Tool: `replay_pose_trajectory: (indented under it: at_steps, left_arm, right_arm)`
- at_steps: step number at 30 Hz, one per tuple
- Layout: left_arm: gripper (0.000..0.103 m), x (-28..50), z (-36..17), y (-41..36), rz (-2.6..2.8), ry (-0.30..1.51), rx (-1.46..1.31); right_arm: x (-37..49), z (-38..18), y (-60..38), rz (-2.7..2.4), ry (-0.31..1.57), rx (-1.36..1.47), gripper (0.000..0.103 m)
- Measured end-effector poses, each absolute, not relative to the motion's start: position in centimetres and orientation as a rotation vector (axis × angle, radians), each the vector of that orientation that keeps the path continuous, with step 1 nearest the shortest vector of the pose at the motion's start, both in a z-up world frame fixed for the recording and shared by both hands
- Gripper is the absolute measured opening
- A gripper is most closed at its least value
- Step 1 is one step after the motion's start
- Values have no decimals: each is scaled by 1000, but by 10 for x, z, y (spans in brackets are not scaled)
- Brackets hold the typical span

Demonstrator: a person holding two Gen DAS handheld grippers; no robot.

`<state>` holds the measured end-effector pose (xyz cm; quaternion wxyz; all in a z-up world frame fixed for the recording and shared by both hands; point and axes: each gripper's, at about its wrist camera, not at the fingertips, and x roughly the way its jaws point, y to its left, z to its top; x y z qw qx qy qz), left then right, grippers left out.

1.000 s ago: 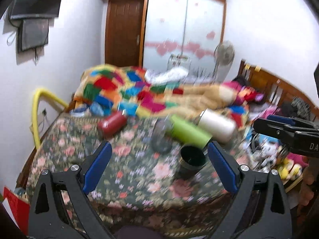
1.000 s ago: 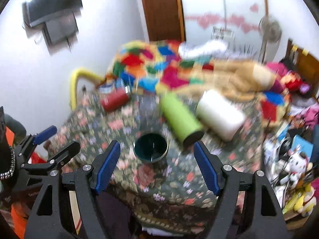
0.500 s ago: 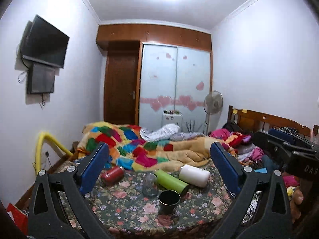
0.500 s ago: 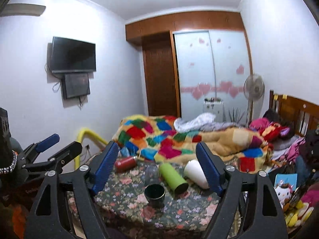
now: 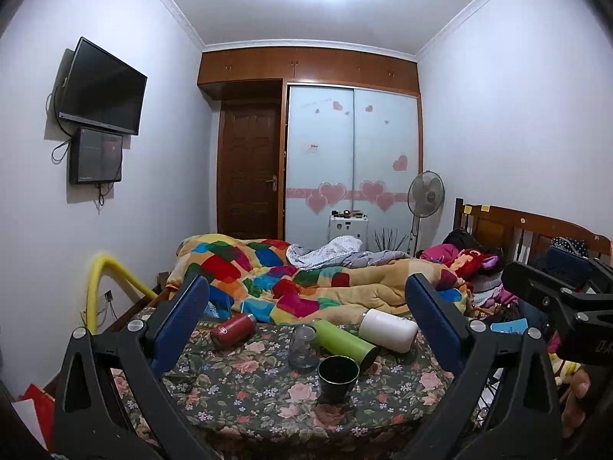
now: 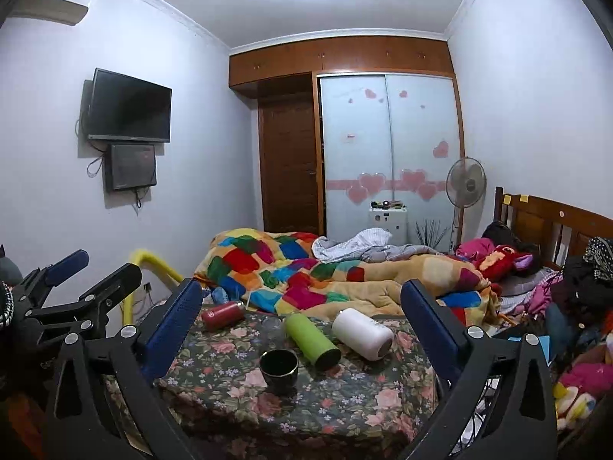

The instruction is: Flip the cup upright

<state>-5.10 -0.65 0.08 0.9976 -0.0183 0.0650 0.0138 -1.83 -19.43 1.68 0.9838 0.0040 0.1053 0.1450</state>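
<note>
Low centre of both wrist views: the dark cup (image 5: pixel 338 377) is found here on the floral tablecloth (image 5: pixel 245 387), near the table's front edge.
Cup attitude: mouth is turned upward, base down; the long axis is judged vertical, so the cup is seen upright.
Step in hand: the flip of this cup is judged complete; both tools are held well back from the table, and nothing is gripped.
Other vessels: a clear glass (image 5: pixel 302 347) is seen just behind the cup, apparently upright though too faint to be sure; a green bottle (image 5: pixel 345 339), a white bottle (image 5: pixel 387 330) and a red bottle (image 5: pixel 233 330) are lying on their sides.
Bottle axes: the green bottle's length runs from upper left to lower right of the frame, its dark end close beside the cup; whether they touch cannot be told.
Left gripper (image 5: pixel 308 329): jaws are spread wide, blue pads apart, nothing between them.
Right gripper (image 6: pixel 300 327): jaws are likewise spread wide and empty.
Next move: if a lying vessel is counted as a cup, a fresh approach across the table would be needed, with the jaws set across its body; otherwise none is called for.
Risk: the upright cup could be knocked by a reach toward the green bottle.
Backdrop: a patchwork quilt (image 5: pixel 268 276) is heaped behind the table.
</note>
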Motion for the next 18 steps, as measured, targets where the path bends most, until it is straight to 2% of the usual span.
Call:
replay_pose_trajectory:
  at_steps: [18]
  left_arm:
    - [103, -47, -4, -3, 28, 156, -48]
  right_arm:
    - [-30, 18, -194, 304, 233, -1, 103]
